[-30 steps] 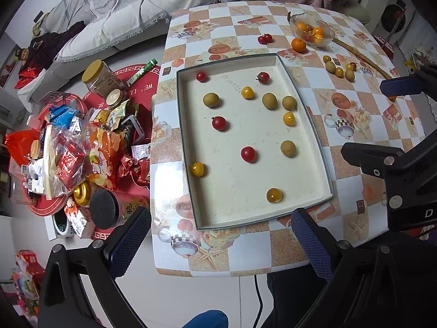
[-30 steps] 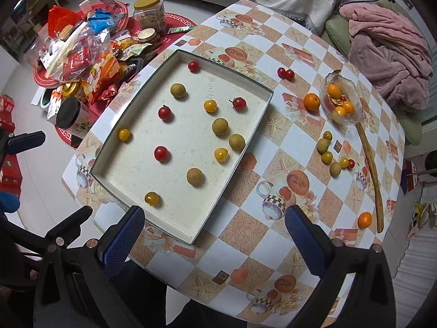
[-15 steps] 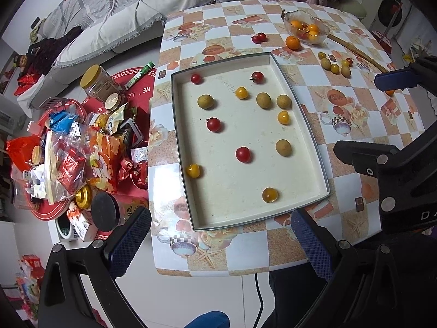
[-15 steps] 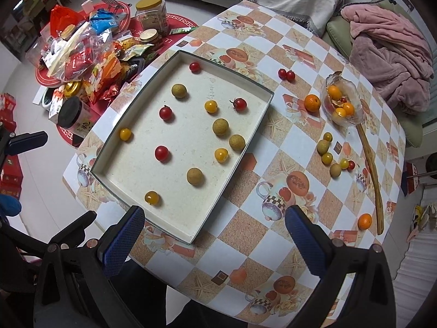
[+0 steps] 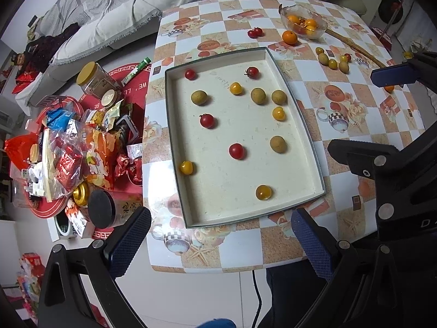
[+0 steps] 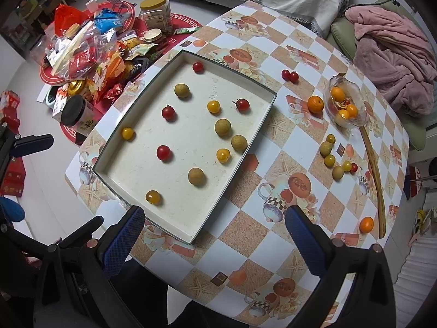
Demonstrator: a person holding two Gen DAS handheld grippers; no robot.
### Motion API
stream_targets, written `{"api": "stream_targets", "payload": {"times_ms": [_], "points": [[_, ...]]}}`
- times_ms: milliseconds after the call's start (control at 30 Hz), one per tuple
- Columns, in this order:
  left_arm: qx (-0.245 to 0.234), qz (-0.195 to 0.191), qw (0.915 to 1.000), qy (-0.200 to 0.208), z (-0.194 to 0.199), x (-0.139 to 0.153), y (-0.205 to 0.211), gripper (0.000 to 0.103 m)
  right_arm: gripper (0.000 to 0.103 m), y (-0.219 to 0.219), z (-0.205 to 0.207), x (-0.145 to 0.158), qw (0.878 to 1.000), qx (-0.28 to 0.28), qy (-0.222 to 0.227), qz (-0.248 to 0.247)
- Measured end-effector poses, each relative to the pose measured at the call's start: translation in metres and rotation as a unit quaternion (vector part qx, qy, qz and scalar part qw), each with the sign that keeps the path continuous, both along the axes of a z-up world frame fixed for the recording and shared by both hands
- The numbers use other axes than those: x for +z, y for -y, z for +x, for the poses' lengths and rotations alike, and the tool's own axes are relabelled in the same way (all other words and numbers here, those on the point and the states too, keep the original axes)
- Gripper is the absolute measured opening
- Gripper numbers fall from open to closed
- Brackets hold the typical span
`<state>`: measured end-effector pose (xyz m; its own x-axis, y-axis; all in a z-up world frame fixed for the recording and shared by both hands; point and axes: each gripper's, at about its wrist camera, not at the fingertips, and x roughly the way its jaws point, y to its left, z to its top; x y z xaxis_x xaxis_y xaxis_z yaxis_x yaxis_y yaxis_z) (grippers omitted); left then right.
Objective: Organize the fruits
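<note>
A cream tray (image 5: 314, 147) (image 6: 262, 125) lies on the checked table. In it sit several red tomatoes (image 5: 236, 151) (image 6: 163, 152), yellow tomatoes (image 5: 263, 192) (image 6: 152, 196) and brown-green round fruits (image 5: 278, 144) (image 6: 196, 176), all scattered. My left gripper (image 5: 221, 239) is open and empty, held high above the tray's near edge. My right gripper (image 6: 214, 235) is open and empty above the table's near edge, right of the tray.
A glass bowl of oranges (image 5: 303, 23) (image 6: 345, 104), a loose orange (image 6: 315, 104), two red tomatoes (image 6: 289, 75), a cluster of small fruits (image 6: 334, 158), a wooden stick (image 6: 374, 175) and another orange (image 6: 366, 224) lie on the table. Snack clutter (image 5: 71, 150) fills the floor at left.
The left wrist view has shifted slightly, the tray sitting a little more to the left and nearer. The right gripper has barely moved. No fruit has moved.
</note>
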<state>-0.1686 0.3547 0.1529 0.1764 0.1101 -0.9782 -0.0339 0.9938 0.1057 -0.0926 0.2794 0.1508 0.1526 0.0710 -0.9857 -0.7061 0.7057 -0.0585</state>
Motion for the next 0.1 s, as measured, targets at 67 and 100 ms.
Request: {"api": "stream_targets", "payload": {"times_ms": [67, 100], "points": [[0.005, -0.006, 1.0000, 0.007, 0.0000, 0.0025, -0.0012, 0.103, 0.103, -0.0002, -0.0002, 0.0001, 1.000, -0.001, 0.000, 0.000], [0.006, -0.006, 0.9999, 0.008, 0.0005, 0.0032, -0.0014, 0.103, 0.103, -0.0002, -0.0002, 0.0001, 1.000, -0.001, 0.000, 0.000]]}}
